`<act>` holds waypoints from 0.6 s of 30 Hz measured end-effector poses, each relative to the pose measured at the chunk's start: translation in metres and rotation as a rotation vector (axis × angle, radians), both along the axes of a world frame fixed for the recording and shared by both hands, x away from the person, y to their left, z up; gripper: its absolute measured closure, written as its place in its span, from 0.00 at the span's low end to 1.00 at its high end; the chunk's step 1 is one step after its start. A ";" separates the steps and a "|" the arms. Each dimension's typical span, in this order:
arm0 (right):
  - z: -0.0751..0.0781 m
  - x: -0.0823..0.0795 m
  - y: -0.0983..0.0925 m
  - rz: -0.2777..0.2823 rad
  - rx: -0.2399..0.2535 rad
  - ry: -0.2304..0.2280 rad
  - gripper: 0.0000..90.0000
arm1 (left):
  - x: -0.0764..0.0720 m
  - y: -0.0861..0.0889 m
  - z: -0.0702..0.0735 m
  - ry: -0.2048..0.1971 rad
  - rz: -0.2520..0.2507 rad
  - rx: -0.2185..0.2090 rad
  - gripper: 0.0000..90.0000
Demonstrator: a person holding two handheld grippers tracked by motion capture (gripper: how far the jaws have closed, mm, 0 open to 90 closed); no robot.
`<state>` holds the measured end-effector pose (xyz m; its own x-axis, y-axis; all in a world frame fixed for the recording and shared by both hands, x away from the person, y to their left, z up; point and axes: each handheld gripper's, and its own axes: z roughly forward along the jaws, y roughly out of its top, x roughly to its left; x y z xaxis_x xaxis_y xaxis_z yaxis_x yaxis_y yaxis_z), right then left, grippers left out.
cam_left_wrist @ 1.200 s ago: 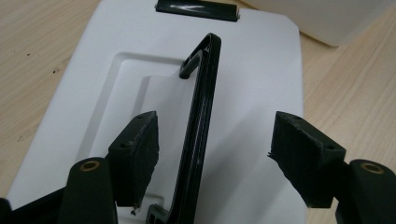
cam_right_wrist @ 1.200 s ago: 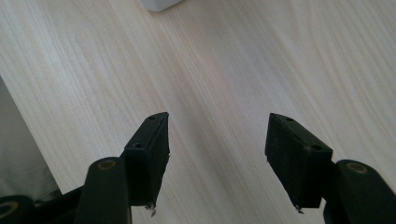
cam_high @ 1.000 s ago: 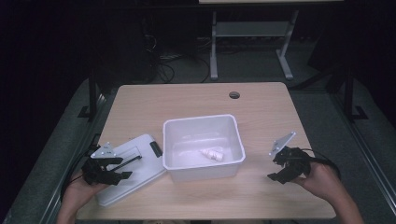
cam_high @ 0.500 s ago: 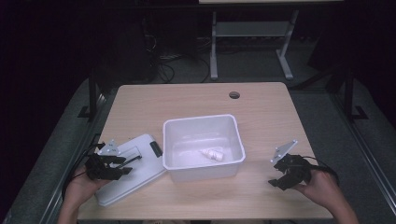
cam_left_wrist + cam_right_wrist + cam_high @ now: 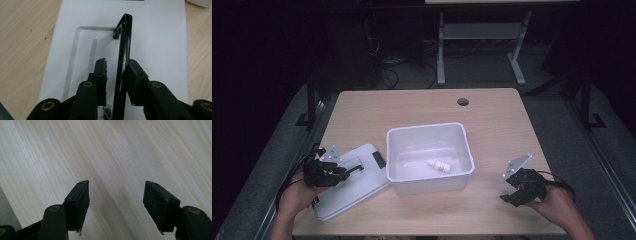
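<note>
Lid (image 5: 349,187): white plastic, flat on the table (image 5: 422,105) at its near-left corner, just left of the open white bin (image 5: 430,156) and about touching its side. That's your thing here.
Handle (image 5: 123,62): black carry bar hinged into the lid's recessed middle, swung up on edge in the left gripper view. Thin, glossy, rigid-looking.
Left gripper (image 5: 343,171): sits over the lid w/ the handle between the jaws. Jaws have just been closing on it. Right pad looks to be against the bar, left pad (image 5: 101,72) has a visible gap, so not clamped yet.
Right gripper (image 5: 511,186): parked low over bare table on the right, well apart from the bin. Jaws about half open, nothing between them.
Step in hand: prob. gripping the handle to lift the lid toward the bin.
How to do it well: finish the squeeze til both pads bite. Stay near the bar's middle so the lid hangs level. Lift straight up first; the lid's edge is hard by the bin wall and could snag it.
Watch: thin slick bar may slip or twist in the pads; expect the lid to swing on the hinge.
Bin contents: one small white bottle-like item (image 5: 439,165) inside; can't tell what it is.
Lid look: clean, smooth, rounded corners, black latch (image 5: 379,159) on the edge toward the bin.
</note>
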<state>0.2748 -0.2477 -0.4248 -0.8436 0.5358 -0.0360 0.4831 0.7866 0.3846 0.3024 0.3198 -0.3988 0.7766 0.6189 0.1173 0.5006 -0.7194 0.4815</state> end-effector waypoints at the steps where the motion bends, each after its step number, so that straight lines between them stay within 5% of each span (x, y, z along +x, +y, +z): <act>1: 0.000 -0.001 0.000 -0.009 0.006 0.001 0.41 | 0.001 0.000 0.001 0.003 -0.003 0.005 0.81; 18: -0.006 -0.010 -0.007 -0.058 0.056 -0.014 0.40 | 0.016 -0.001 0.007 0.051 -0.026 0.053 0.88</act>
<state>0.2644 -0.2544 -0.4307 -0.8106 0.5853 -0.0168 0.5214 0.7346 0.4342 0.3184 0.3186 -0.3914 0.7984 0.5922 0.1092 0.5040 -0.7564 0.4170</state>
